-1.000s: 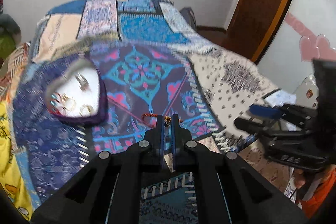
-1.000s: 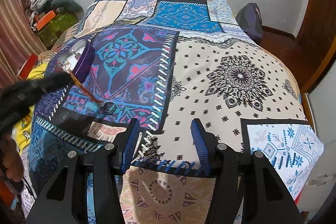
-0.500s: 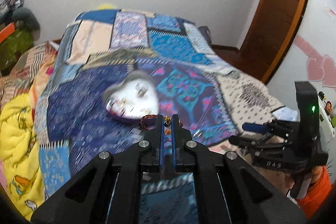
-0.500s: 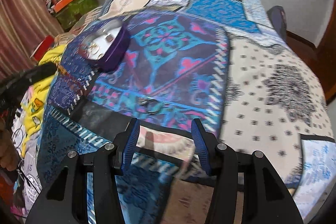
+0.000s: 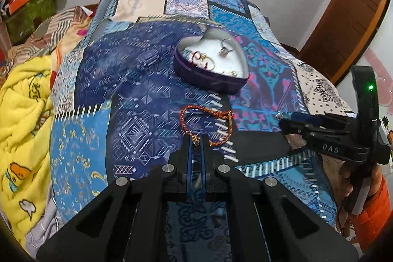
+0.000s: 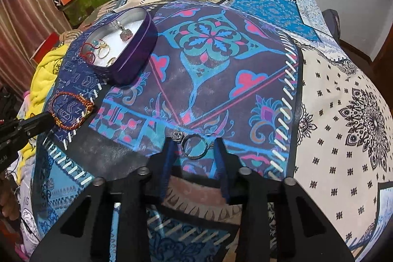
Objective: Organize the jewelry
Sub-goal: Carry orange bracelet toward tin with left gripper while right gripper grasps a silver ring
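Left gripper (image 5: pixel 196 139): pinching clasp of braided red-orange bracelet (image 5: pixel 205 120), looping over patchwork quilt (image 6: pixel 331 95).
Heart-shaped purple tin (image 6: pixel 133 50): holding rings, resting near.
Right gripper (image 6: pixel 194 146): closing, jaws flanking silver hoop ring (image 6: pixel 194 146), pad contact unclear.

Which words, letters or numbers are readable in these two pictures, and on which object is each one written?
"DAS": pale letters on the black body of the right gripper, seen from the left wrist.
Dark writing on the yellow blanket: too blurred to read.
Pale marks on the left gripper at the picture's left edge: cut off, unreadable.
Heart-shaped tin, red bracelet, patchwork bedspread: no text visible.
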`<state>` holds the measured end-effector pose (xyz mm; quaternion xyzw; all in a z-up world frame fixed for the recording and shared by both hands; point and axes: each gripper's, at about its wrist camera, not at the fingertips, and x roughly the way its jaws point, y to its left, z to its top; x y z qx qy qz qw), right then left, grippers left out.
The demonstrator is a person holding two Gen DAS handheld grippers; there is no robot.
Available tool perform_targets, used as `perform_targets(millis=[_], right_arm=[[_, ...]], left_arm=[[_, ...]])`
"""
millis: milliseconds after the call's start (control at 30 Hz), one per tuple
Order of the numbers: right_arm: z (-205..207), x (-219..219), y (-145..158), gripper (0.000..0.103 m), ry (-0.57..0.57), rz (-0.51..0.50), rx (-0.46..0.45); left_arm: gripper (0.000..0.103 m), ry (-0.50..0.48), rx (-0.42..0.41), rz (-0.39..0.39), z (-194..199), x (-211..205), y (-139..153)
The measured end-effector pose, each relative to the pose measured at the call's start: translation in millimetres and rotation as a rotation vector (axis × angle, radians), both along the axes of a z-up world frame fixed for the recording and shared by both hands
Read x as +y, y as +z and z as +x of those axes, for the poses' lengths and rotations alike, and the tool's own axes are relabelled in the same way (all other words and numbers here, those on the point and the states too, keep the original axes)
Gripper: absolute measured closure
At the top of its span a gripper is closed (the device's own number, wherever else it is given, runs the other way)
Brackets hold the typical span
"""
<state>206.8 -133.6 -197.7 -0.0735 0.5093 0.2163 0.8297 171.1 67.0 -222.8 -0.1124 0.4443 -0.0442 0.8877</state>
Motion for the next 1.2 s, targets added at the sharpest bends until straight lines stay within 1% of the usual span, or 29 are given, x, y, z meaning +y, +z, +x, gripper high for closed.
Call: perform_targets(millis=[67, 167, 367, 533, 667, 833, 1033, 1200], right_arm=[[1, -1, 1, 0.083, 0.0, 0.01, 0.003], [-1, -2, 5, 0.083, 0.003, 0.016, -0.009], [-9, -6, 22, 0.083, 0.006, 0.022, -0.051], [-11, -5, 44, 0.083, 0.015, 0.042, -0.103], [-9, 1, 61, 0.083, 0.026, 0.074, -0.148], [1, 15, 74, 0.083, 0.043, 0.108, -0.182], [6, 33, 81, 0.083, 0.079, 0.132, -0.207], [15, 50, 78, 0.083, 0.113, 0.144, -0.202]], left_arm=[[0.099, 0.004, 0.005, 0.004, 0, 0, -2], [0.099, 0.007, -0.009, 0.004, 1, 0, 2], [0.099, 0.008, -0.082, 0.023, 5, -3, 29], [0.099, 0.011, -0.138, 0.005, 15, -2, 54], [0.099, 0.005, -0.192, 0.006, 21, -3, 73], [0.099, 0.001, -0.257, 0.013, 31, -5, 95], [0.099, 0.003, -0.294, 0.01, 43, -2, 106], [0.099, 0.002, -0.304, -0.006, 52, 5, 106]])
